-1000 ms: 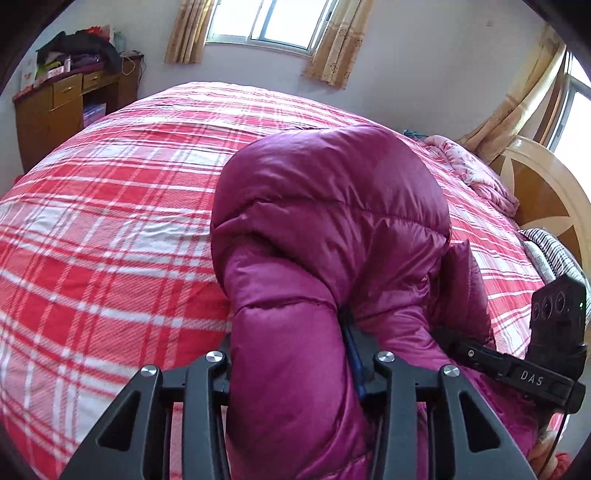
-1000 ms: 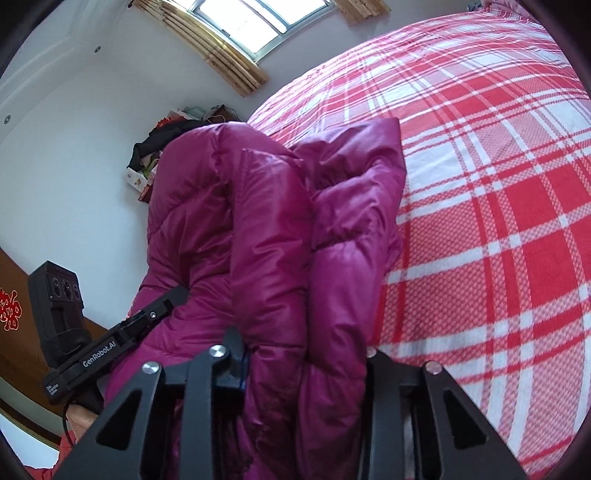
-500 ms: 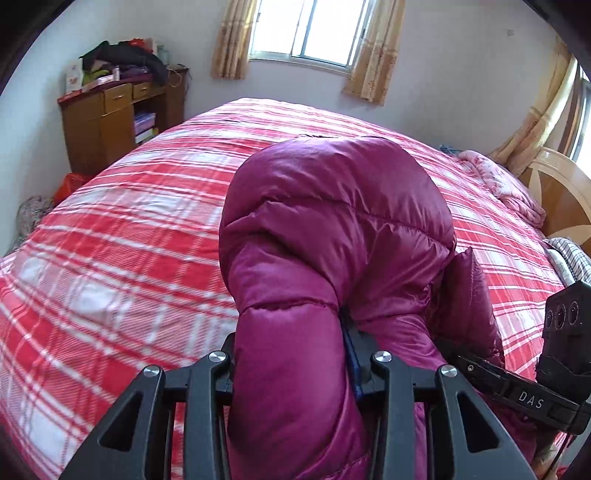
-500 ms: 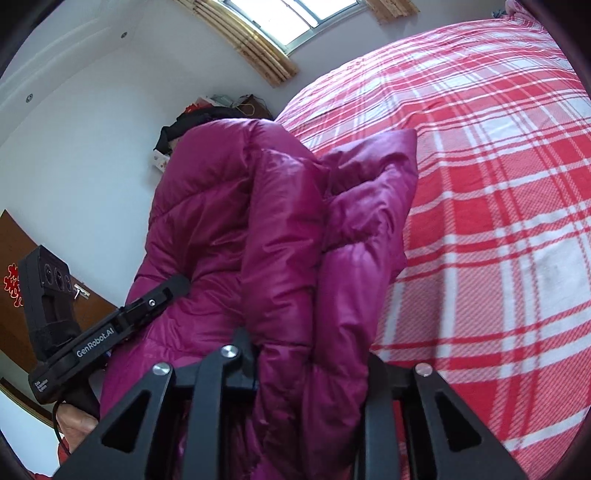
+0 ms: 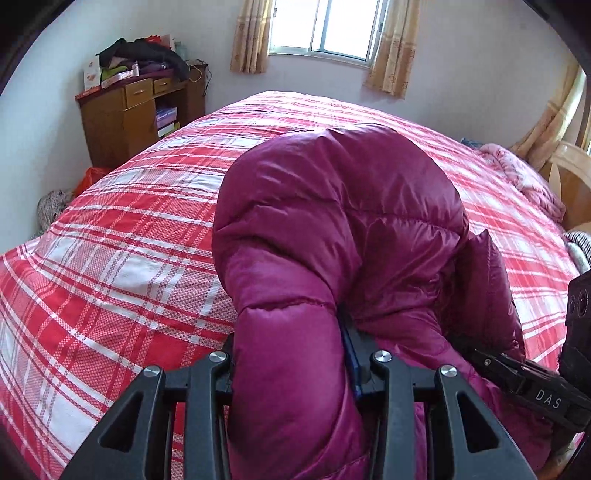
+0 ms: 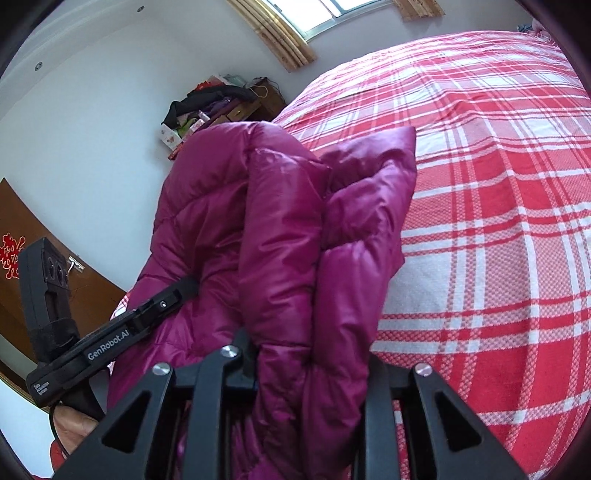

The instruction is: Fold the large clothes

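While both our grippers, left gripper and right gripper, clench the jacket above the bed, it seems light, puffy, slippery; we judge seams grip best.

This is a bedroom in a home. A wide bed under a red and white plaid cover fills most of the room, with a pale wooden headboard and a pink blanket at one end. A wooden cabinet with drawers stands in the corner, piled with clothes and boxes. A curtained window lets daylight in through a plain white wall.
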The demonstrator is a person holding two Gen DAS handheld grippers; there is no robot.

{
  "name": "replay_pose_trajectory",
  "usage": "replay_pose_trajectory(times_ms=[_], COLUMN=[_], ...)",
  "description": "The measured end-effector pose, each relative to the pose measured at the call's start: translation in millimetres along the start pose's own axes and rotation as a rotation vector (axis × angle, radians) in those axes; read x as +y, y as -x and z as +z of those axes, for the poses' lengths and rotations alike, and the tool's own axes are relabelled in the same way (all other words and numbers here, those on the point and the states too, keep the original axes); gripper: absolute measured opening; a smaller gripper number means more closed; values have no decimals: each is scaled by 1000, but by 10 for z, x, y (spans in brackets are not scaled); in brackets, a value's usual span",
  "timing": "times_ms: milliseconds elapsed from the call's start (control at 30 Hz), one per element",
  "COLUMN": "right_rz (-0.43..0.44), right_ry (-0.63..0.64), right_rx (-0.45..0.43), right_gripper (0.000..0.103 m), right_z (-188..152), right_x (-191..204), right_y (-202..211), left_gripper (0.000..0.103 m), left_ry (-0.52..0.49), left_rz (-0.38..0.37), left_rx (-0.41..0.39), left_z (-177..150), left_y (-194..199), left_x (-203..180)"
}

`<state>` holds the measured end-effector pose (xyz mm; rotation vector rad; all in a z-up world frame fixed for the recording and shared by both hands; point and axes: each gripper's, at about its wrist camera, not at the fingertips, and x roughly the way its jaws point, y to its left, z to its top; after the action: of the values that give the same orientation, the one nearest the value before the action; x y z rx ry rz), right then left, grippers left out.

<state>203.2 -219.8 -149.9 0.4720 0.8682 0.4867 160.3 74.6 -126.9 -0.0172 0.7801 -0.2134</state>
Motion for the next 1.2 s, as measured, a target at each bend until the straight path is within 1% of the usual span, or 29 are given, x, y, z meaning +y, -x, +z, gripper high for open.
replay_pose_trajectory(times_ms=[33,100,167,233,300,333,367,433,500,567,600,633,667,700,733,767,833,867,900,933,967,1033,1133,1167,1200], right_rz=[-4,14,21,9,-9,-31,-60,-115,-163,-170,-156,-134,-108,-81,-69,-91,-175,-198,-195,-169,-145,-135,-146,-153,-146], right_ry=[-3,-38,-57,-42,-12,0,9,28,68,120,150,175,202,232,260,280,285,272,249,219,189,151,135,146,151], right_rx=[4,10,16,21,12,0,-19,-88,-160,-201,-203,-200,-180,-137,-84,-42,13,26,31,30,27,33,71,68,53], right_gripper=[26,28,34,40,50,62,68,68,67,52,48,37,28,26,22,21,21,21,19,18,16,14,14,18,18], right_z=[-14,20,14,62,121,132,184,289,443,602,688,743,821,888,913,939,915,889,868,789,759,673,675,654,630], right_x=[-6,-71,-175,-165,-152,-144,-144,-113,-41,104,206,297,414,530,627,693,671,607,515,368,275,139,148,176,203], right_y=[-13,-67,-13,3,78,135,189,328,451,490,464,419,318,159,-16,-225,-587,-724,-833,-813,-828,-797,-791,-743,-651], left_gripper=[40,44,49,51,52,56,58,58,58,58,58,58,58,58,58,58,59,60,62,64,66,68,68,68,68], left_ry=[-2,-1,27,63,67,64,60,43,29,37,39,32,22,20,23,27,24,27,36,40,39,42,8,-1,-4], left_rz=[-2,-12,-52,-101,-130,-127,-112,-67,-38,-30,-29,-15,20,49,57,66,75,76,77,77,77,97,87,71,55], left_rx=[3,19,39,71,103,112,110,69,25,1,-7,-14,-16,-7,3,13,18,17,13,11,16,39,48,43,34], left_z=[-12,-24,-10,32,100,143,187,286,370,466,521,561,593,606,631,633,597,571,544,533,530,552,551,542,529], left_y=[-7,-35,-30,9,65,93,121,177,202,163,113,46,-45,-141,-247,-337,-430,-476,-510,-531,-593,-666,-602,-528,-436], left_x=[16,55,161,279,343,370,381,356,330,312,293,261,205,174,166,145,142,146,158,133,135,117,101,122,162])
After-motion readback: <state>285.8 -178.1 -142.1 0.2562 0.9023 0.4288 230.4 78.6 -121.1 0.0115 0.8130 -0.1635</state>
